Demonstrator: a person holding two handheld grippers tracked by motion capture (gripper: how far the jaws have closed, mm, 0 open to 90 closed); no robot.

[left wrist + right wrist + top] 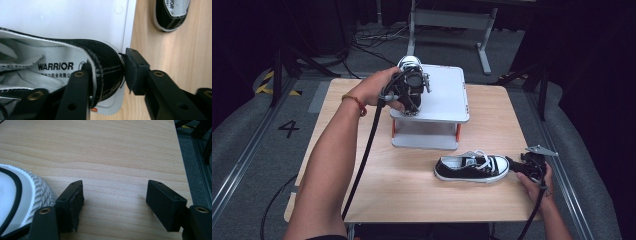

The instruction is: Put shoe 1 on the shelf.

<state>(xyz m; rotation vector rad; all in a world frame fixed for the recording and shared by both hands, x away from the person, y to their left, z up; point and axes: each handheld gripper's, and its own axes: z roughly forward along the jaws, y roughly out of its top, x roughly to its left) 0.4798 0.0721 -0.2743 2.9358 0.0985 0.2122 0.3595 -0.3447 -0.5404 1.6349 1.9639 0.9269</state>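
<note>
The left gripper clamps a sneaker's heel, seemingly on the platform.

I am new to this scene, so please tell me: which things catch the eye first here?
First, the left gripper clamps the heel of a black canvas sneaker on the white raised platform. Its mate, the second sneaker, lies on the wooden table, its toe beside the open right gripper.

the white insole of the black canvas sneaker reads "warrior" in bold black letters, with a line of small chinese characters beneath it. on the grey floor left of the counter stands a painted black "4".
</note>
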